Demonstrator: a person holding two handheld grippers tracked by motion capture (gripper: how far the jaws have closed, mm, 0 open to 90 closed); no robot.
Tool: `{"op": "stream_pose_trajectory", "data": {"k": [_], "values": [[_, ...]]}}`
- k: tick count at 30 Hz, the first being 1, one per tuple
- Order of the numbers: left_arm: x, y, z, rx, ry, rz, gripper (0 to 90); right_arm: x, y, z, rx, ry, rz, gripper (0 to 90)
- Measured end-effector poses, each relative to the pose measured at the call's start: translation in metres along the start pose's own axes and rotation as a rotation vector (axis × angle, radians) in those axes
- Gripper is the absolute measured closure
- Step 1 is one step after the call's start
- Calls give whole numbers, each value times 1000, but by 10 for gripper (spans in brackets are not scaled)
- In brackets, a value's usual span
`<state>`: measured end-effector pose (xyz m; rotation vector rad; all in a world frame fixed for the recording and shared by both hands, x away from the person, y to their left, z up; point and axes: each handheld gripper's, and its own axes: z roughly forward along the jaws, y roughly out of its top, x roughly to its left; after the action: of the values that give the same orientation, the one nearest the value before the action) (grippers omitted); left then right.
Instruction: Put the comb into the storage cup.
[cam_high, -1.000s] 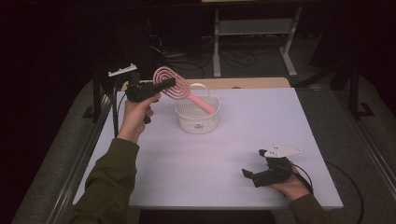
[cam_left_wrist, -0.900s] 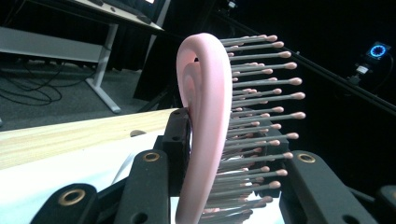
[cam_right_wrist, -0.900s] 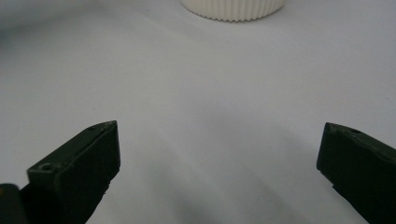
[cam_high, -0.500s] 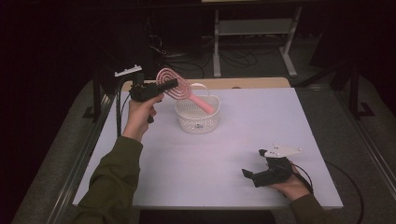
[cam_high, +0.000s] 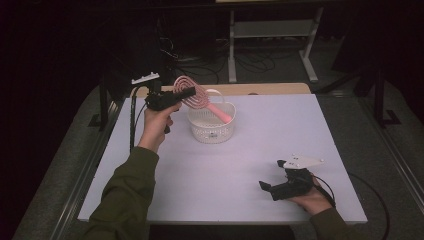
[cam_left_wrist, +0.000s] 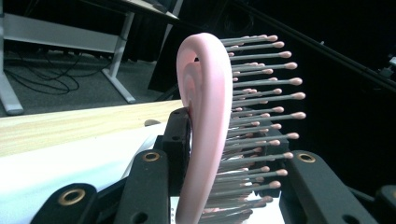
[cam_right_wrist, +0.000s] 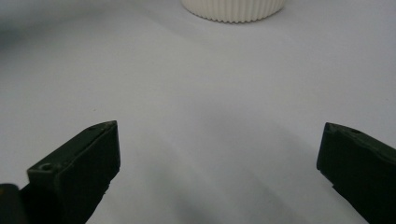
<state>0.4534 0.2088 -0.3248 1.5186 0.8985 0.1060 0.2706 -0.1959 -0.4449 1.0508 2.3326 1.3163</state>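
- Left hand-held gripper (cam_high: 186, 93) is up off the desk (cam_high: 260, 150), above its far-left part, raised in the person's left hand (cam_high: 157, 122).
- Its jaws are pinching a pink brush (cam_high: 192, 95) at the round head; from the left gripper view the brush (cam_left_wrist: 205, 126) sits edge-on between the two black jaws, bristles pointing off to that view's right.
- The brush handle slants down into a white basket (cam_high: 211, 131), with its end inside the rim as far as I can make out.
- That basket stands on the desk's far half, just beside the left hand, and it has a thin loop handle at the back.
- Over at the near-right corner, the right hand-held gripper (cam_high: 263, 186) rests low by the desk surface, held in the right hand (cam_high: 312, 197), pointing left across the desk.
- Its jaws are spread wide with nothing between them; the right gripper view has bare white desk (cam_right_wrist: 210, 116) in the gap and the ribbed base of the basket (cam_right_wrist: 233, 9) far ahead at the top.
- The two grippers are well apart.
- Green sleeve (cam_high: 125, 195) on the left arm, coming in from the bottom edge.
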Motion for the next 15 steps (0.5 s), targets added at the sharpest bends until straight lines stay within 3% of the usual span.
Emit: {"op": "stream_pose_trajectory", "data": {"k": [15], "values": [[5, -14, 11, 31, 41, 5, 644, 0, 0, 0, 1, 1, 0, 0]]}}
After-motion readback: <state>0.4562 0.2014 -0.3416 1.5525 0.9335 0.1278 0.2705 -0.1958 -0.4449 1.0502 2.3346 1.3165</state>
